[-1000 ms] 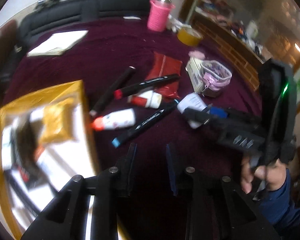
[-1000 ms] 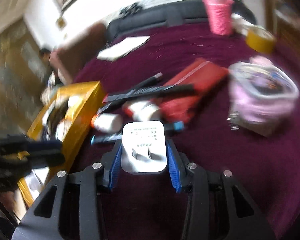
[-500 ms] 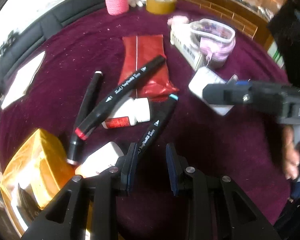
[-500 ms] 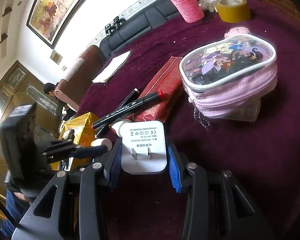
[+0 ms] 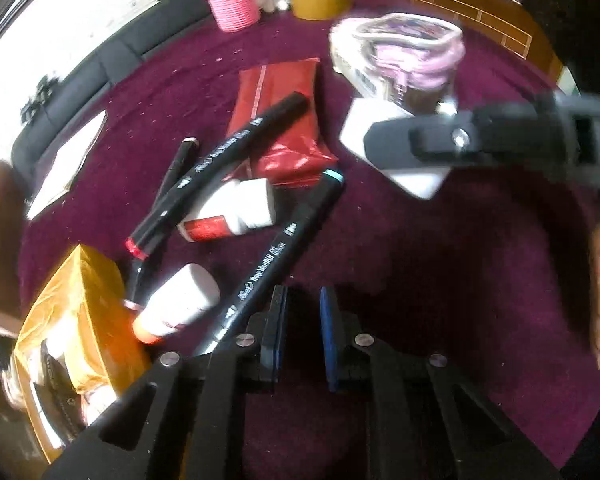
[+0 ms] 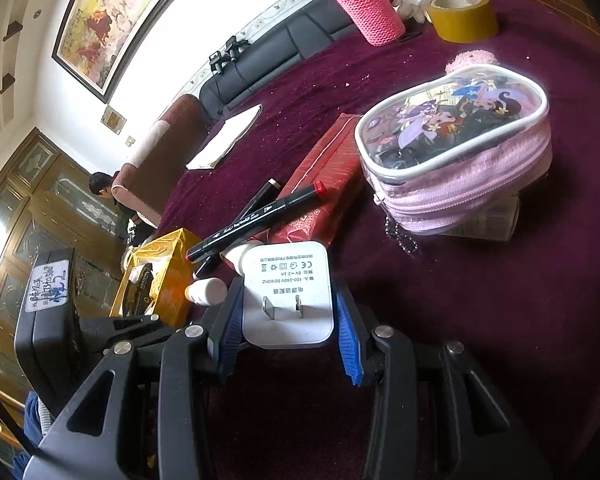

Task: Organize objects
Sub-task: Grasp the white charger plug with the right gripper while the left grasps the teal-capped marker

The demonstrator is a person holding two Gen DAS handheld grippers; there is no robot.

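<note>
- The purple cloth-covered table (image 6: pixel 520 280) carries everything.
- A gold box (image 5: pixel 80 304) sits at its left edge.
- A pink pouch (image 6: pixel 456 152) rests beside a red packet (image 6: pixel 324 176).
- Black markers (image 5: pixel 284 248) and white bottles (image 5: pixel 180 304) crowd together near the box.
- The right gripper (image 6: pixel 288 324) clamps a white charger (image 6: pixel 288 292).
- The left gripper (image 5: pixel 302 336) has its jaws nearly together, gripping nothing, a marker just beside them.

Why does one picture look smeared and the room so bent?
Left wrist view: motion blur smears the pink pouch and the right tongs crossing the frame, though the marker reads fairly sharp. Right wrist view: crisp, the charger print legible. Both fisheye lenses bow the edges, and the bright wall is blown out.
</note>
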